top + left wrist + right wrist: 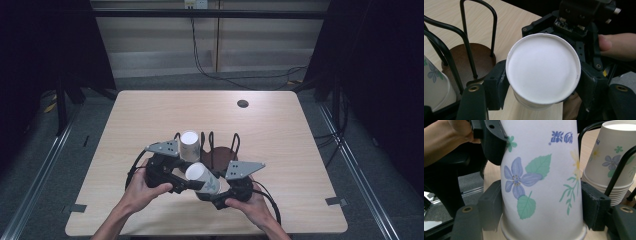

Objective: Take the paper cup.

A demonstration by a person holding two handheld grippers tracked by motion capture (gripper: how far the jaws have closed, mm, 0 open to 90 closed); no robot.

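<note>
A white paper cup (pixel 202 178) printed with flowers is held tilted just above the table, between my two grippers. My left gripper (pixel 186 181) comes in from the left. In the left gripper view the cup's white bottom (pixel 543 67) faces the camera, and the left gripper (pixel 544 87) has a pad against each side of that end. My right gripper (pixel 211 192) comes in from the right. In the right gripper view its pads (pixel 492 207) press the cup (pixel 541 182) near the rim, so the right gripper (pixel 541 210) is shut on it.
A black wire cup rack (pixel 220 147) on a round brown base (pixel 474 57) stands at mid-table. It holds a stack of upside-down paper cups (pixel 189 145), also seen as cups (pixel 609 165). A dark round hole (pixel 243 103) is in the wooden table (pixel 150 115) at the far side.
</note>
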